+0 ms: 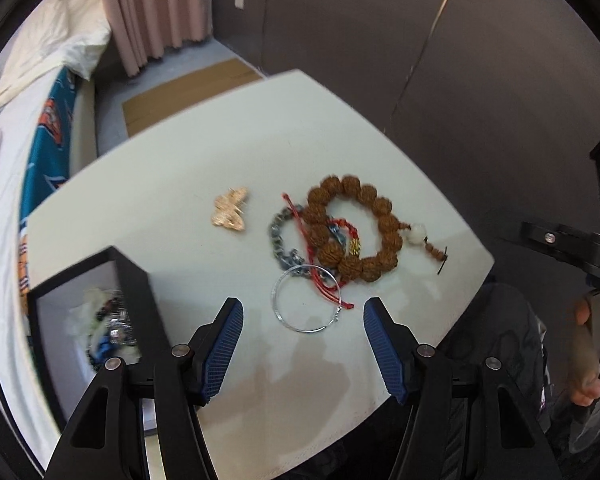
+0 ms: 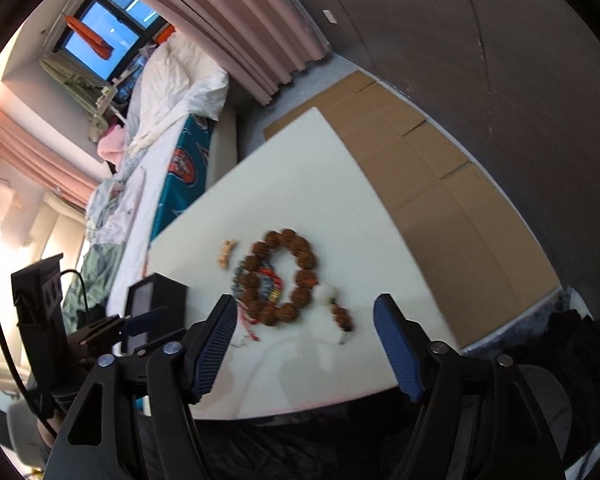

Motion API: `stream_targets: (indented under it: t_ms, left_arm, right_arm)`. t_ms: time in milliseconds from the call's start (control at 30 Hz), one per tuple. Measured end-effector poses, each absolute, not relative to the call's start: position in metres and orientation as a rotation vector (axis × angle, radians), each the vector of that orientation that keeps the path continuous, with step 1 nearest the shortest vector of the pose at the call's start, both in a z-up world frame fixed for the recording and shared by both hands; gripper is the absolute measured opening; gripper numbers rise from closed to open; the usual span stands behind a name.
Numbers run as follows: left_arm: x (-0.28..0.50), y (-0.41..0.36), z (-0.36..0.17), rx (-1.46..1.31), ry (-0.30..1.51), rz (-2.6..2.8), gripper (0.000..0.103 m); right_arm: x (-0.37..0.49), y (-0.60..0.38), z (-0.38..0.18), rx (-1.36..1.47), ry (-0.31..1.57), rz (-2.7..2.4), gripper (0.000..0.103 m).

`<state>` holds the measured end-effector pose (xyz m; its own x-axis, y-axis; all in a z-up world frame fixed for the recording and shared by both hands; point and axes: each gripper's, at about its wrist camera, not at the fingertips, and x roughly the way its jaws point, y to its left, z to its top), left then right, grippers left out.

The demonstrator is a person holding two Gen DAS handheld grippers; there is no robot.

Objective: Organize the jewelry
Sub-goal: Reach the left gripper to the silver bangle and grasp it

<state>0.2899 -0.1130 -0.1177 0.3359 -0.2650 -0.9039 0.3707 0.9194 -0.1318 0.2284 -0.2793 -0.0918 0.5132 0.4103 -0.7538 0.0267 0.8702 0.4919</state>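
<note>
A brown bead bracelet (image 1: pixel 380 208) with a white bead (image 1: pixel 417 232) lies on the white table (image 1: pixel 220 152), tangled with a red cord (image 1: pixel 306 240), a grey chain bracelet (image 1: pixel 278 236) and a thin silver bangle (image 1: pixel 278 304). A gold butterfly brooch (image 1: pixel 230 211) lies to their left. My left gripper (image 1: pixel 303 312) is open and empty, just above the bangle. A black jewelry box (image 1: pixel 136 280) at the left holds several pieces. My right gripper (image 2: pixel 306 312) is open and empty, over the bead bracelet (image 2: pixel 300 256). The brooch (image 2: pixel 225 254) and box (image 2: pixel 168 286) also show there.
A bed (image 1: pixel 28 128) with white and teal bedding stands left of the table. Flattened cardboard (image 2: pixel 420 168) lies on the floor beyond the table. Pink curtains (image 1: pixel 156 12) hang at the back. A grey wall (image 1: pixel 460 60) stands on the right.
</note>
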Motion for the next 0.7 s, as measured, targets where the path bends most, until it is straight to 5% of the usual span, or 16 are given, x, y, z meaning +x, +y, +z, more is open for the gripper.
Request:
stream_targets:
  t_ms: [133, 700]
  left_arm:
    - [0.296, -0.128, -0.135, 0.143, 1.200, -0.422, 0.074]
    - [0.315, -0.148, -0.168, 0.230, 1.234, -0.378, 0.074]
  right_arm:
    - [0.228, -0.289, -0.100, 0.492, 1.025, 0.235, 0.078]
    - [0.233, -0.309, -0.115, 0.545, 1.032, 0.224, 0.078]
